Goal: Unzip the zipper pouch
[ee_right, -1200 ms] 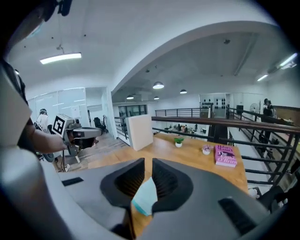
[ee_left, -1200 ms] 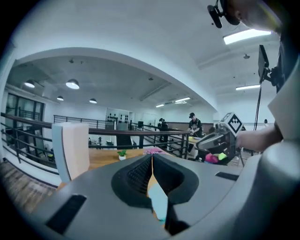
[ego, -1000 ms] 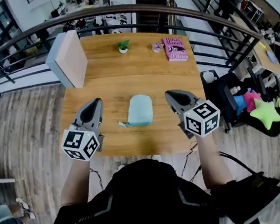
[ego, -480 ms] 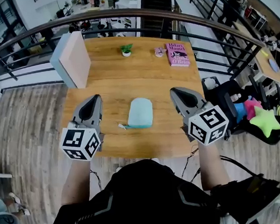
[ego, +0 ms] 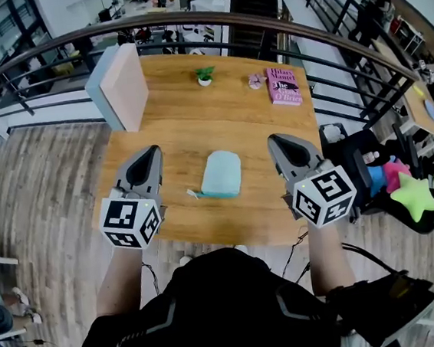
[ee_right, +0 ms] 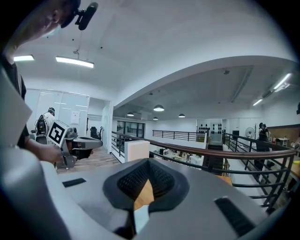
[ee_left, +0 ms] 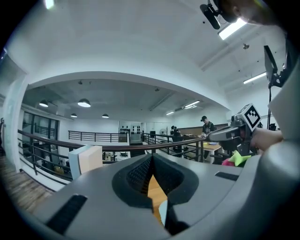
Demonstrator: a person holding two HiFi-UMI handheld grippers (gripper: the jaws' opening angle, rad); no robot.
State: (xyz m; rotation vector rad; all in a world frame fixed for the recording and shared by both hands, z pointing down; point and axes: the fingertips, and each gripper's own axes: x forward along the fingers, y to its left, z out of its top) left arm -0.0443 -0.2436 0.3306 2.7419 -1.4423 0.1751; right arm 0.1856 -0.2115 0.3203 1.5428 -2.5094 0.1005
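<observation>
— Beside the zipper pouch in the head view, what is there?
— The left gripper hangs to the left of the pouch and the right gripper to its right, both apart from it. The pouch lies flat on the wooden table, zipper edge toward the person. A small pull pokes out at its near left corner.
— And the left gripper view?
— The jaws are pressed together with nothing between them. Only a sliver of the pouch shows past them.
— The right gripper view?
— Much the same: jaws together, empty, with the pouch below and beyond.
— So which step is in hand?
— That is hard to judge. Whether the zipper is run open cannot be read at this size. The scene fits a pause ahead of taking the pull, and equally one after an opened pouch was let go. Either way, neither gripper can take hold of anything until its jaws part.
</observation>
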